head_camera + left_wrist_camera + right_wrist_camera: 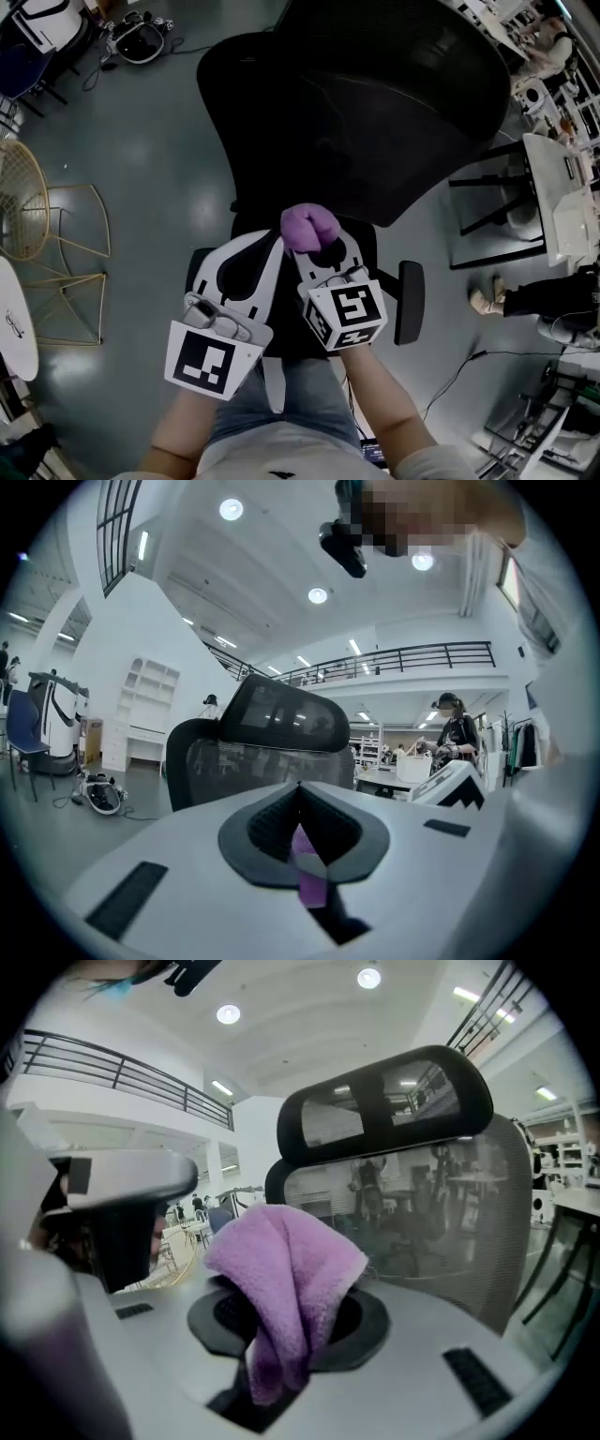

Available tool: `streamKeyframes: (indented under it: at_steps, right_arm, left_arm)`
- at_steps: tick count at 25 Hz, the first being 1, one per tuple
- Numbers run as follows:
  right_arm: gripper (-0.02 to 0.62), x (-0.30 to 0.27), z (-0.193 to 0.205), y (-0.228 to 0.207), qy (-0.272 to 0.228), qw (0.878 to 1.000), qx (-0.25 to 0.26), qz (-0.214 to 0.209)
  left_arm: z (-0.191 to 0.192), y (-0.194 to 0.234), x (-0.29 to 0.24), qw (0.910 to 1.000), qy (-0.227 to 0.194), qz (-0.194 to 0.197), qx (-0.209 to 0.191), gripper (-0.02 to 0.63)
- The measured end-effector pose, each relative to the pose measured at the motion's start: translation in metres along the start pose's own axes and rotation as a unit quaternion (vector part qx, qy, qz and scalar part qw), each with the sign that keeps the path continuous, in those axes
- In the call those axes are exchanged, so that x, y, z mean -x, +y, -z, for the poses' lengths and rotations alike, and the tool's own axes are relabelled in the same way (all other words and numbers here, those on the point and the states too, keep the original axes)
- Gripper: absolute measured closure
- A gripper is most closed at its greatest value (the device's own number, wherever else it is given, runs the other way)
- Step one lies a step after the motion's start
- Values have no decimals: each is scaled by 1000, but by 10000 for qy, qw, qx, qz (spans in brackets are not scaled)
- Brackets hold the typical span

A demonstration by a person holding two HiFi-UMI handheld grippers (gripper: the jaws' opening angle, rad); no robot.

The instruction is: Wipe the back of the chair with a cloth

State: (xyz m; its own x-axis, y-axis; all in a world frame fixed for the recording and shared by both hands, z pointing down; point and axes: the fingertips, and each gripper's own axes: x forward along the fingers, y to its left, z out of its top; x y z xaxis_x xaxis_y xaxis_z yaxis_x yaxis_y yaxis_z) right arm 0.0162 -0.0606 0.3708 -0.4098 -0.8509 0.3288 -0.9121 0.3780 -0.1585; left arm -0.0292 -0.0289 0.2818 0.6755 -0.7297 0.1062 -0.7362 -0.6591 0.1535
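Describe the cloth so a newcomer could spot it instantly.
Start at the black mesh office chair filling the head view. Below its backrest, the right claw pinches a bunched cloth; it is the only purple, fluffy thing there.

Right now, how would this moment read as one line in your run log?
right gripper: shut on purple cloth | left gripper: jaws together, purple sliver at seam | black mesh office chair: ahead, backrest not yet touched
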Motion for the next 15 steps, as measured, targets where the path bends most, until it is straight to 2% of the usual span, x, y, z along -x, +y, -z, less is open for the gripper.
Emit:
streamKeyframes:
  at_steps: [15]
  right_arm:
    - [476,91,-97,-6,-721,9969,271,130]
  left_arm:
    - [-47,-51,-10,9987,-147,410,-261,600]
